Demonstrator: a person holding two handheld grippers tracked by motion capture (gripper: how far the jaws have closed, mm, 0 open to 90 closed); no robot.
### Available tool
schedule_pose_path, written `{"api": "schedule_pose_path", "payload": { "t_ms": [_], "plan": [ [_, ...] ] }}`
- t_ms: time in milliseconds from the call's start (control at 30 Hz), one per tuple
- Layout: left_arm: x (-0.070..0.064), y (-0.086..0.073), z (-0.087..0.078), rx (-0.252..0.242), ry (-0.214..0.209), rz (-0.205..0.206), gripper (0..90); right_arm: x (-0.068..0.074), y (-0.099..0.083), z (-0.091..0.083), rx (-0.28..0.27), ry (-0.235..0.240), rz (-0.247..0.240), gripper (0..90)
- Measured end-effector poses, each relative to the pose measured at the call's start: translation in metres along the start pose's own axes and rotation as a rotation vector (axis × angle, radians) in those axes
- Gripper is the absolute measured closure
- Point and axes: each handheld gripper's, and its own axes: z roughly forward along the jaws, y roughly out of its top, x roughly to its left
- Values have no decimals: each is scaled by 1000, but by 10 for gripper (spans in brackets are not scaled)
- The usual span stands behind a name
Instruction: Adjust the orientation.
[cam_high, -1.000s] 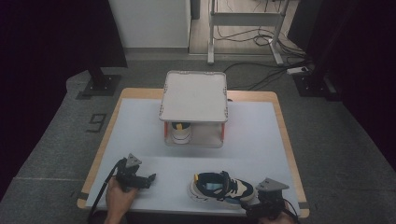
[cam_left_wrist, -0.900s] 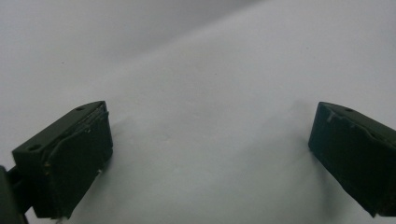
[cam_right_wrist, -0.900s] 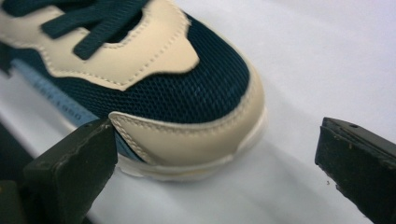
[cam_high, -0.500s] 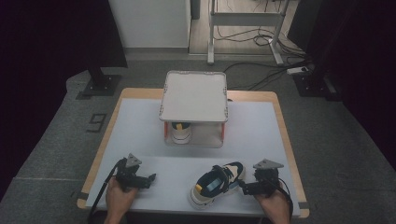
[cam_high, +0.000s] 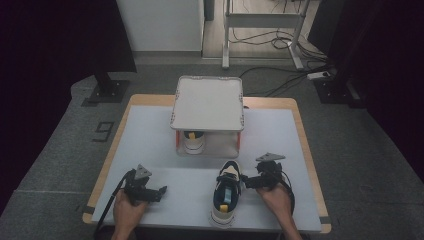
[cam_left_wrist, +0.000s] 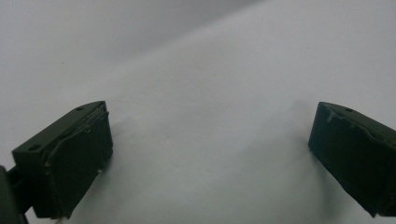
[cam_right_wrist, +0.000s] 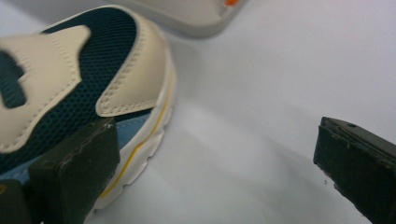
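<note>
On the near left of the white surface (cam_high: 150, 140), the left tongs (cam_high: 159, 190) rest low in the person's left hand (cam_high: 126, 210), pointing right; in the left gripper view their two black jaws stand spread wide, with bare white top between them. Toward the middle, at the far side, a white two-level rack (cam_high: 208, 104) stands with one sneaker (cam_high: 193, 141) tucked under its top shelf, toe facing near. Just near of the rack and slightly right, a second sneaker (cam_high: 225, 192), cream with dark blue mesh and a yellow stripe along the sole, lies upright on the surface with its toe pointing far toward the rack. Right of that shoe, the right tongs (cam_high: 246, 182) sit in the person's right hand (cam_high: 274, 196), aimed left at the shoe's side. In the right gripper view their jaws are spread apart, one touching or just beside the sneaker's (cam_right_wrist: 84, 79) sole edge, the other well clear over bare surface.
</note>
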Motion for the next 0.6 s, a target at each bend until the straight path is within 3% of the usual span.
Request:
{"api": "schedule_pose_path", "payload": {
  "t_ms": [267,367,600],
  "plan": [
    [0,0,0,0,0,2,0,11,19,23,-2,10,-23,45],
    [0,0,0,0,0,2,0,9,17,19,-1,30,-20,45],
    [0,0,0,0,0,1,0,7,-3,-15,-40,64,-22,47]
  ]
}}
